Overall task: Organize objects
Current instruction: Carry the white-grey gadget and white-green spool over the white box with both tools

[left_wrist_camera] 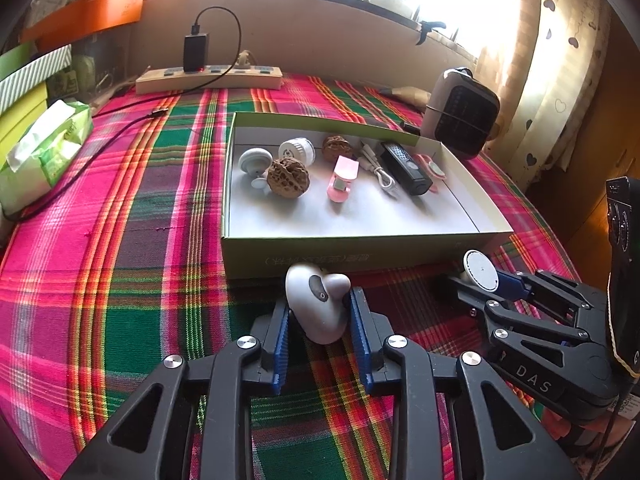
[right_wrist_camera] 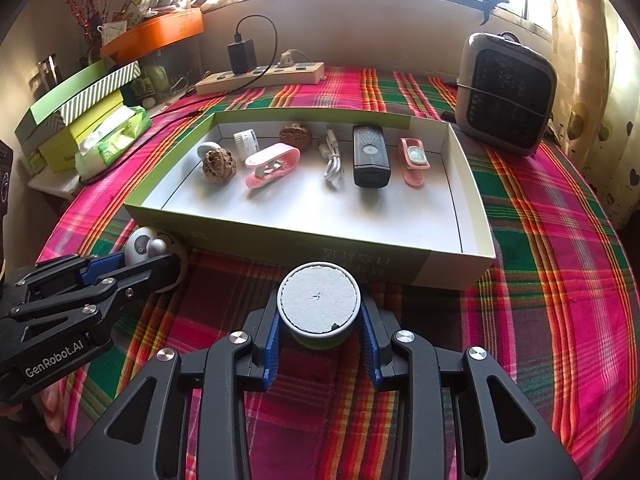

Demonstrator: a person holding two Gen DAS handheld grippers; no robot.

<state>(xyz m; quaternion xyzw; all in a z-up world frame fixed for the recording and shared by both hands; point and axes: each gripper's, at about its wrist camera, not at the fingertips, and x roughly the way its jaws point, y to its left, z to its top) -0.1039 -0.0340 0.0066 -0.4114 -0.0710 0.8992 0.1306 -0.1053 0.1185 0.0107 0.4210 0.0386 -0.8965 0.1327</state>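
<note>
Left gripper: jaws closed on a grey heart-shaped object, held just in front of the box's near wall, over the plaid cloth.
Right gripper: jaws clamped on a round white-topped container with a green base, also just before the box.
Box: shallow, open; two walnuts, a pink clip, a white cable, a black device are contained.
Surface: a power strip is seen at the back.

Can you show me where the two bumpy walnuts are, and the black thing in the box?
Front walnut (right_wrist_camera: 219, 165): right wrist view, middle of its wrinkled shell.
Back walnut (right_wrist_camera: 295, 136): right wrist view, middle of its shell.
Black gadget (right_wrist_camera: 370, 156): right wrist view, middle of its top face.
</note>
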